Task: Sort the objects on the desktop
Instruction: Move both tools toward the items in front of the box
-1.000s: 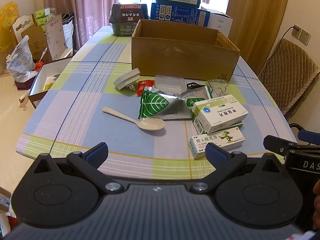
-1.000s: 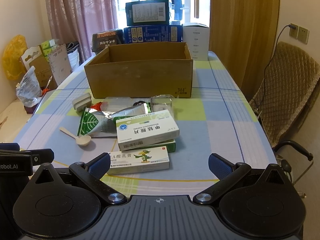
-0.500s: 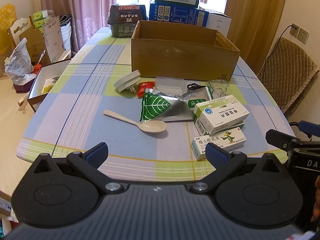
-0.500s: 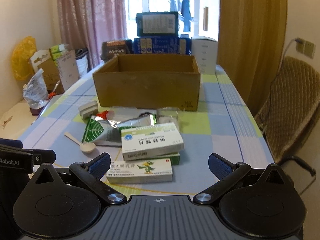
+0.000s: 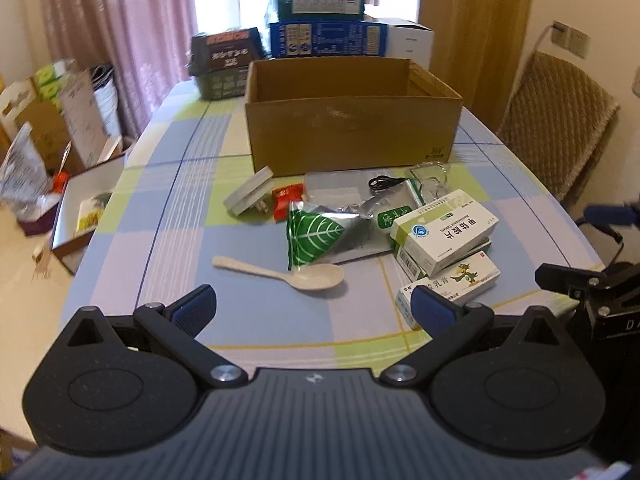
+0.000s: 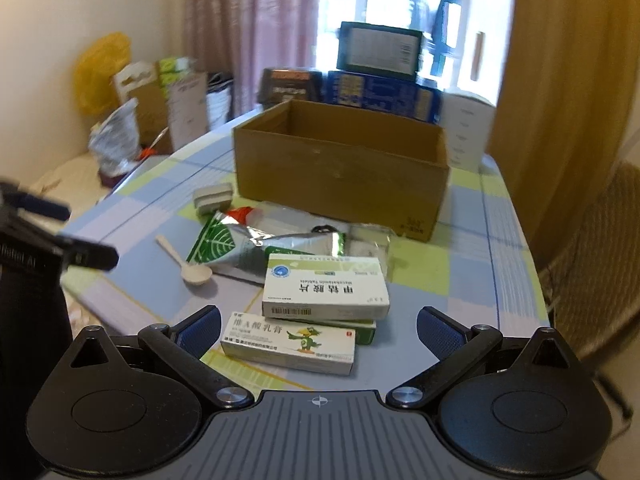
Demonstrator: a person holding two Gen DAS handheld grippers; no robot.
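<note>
Right wrist: cartoon-bird box [image 6: 289, 344] lies between wide-apart hand-held gripper [image 6: 319, 330] fingers.

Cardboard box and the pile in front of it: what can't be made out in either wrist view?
- Cardboard box floor: hidden by its own front wall in both views; contents unknown.
- Green box under the white medicine box: only edges show, label covered.
- Clear packet: partly behind the boxes, contents too faint.
- Right wrist view: motion blur smears the far cartons' print.
- Right gripper: cut off by the left view's edge.
</note>
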